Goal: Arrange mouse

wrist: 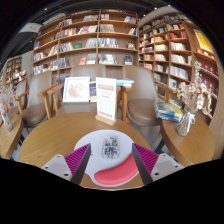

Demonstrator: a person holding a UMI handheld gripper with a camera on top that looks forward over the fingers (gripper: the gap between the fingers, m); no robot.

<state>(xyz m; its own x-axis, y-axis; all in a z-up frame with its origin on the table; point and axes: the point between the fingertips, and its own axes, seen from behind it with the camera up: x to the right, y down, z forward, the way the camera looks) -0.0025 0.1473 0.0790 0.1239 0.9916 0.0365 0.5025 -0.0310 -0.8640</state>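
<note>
Your tongs (pixel 112 163) are spread wide, released, with nothing pressed between the 2 fingers; their pink pads (pixel 76 161) face each other across an open gap. The mouse (pixel 109 144), a pale one with a grey wheel strip down its middle, sits just ahead of the tongs and between the lines of the 2 fingers, apart from both pads. It rests on a round mouse mat (pixel 96 154) whose near part is red (pixel 120 176) and lies in the gap between the fingers. All of this is on a round wooden bench (pixel 60 135). Beyond the mouse, at the far side of the bench, you have 2 upright display cards (pixel 77 90) standing side by side. Off to the right of the tongs, further out, stands a vase of dried flowers (pixel 186 112). Behind everything, tall bookshelves (pixel 95 40) line the walls, with wooden chairs (pixel 50 98) drawn up beyond the bench.
</note>
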